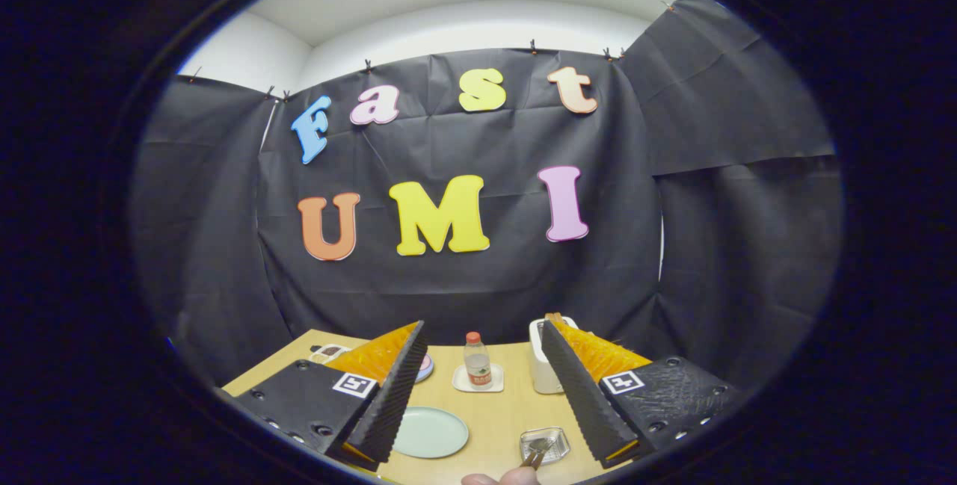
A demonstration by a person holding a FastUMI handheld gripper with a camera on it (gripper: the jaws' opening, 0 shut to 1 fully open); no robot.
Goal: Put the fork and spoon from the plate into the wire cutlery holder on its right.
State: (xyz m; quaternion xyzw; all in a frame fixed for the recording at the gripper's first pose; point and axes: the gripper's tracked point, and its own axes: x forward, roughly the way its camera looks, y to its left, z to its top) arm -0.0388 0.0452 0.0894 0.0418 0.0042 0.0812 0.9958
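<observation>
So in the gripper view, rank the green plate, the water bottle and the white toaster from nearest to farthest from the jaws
With the gripper open:
1. Green plate, between the jaws, nearer the left one.
2. Water bottle, on its small tray, beyond the plate.
3. White toaster, behind the right jaw; similar depth to the bottle, too close to call.

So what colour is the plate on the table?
Pale green plate, clearest in the gripper view, lying on the table between the open claw's fingers.
</observation>
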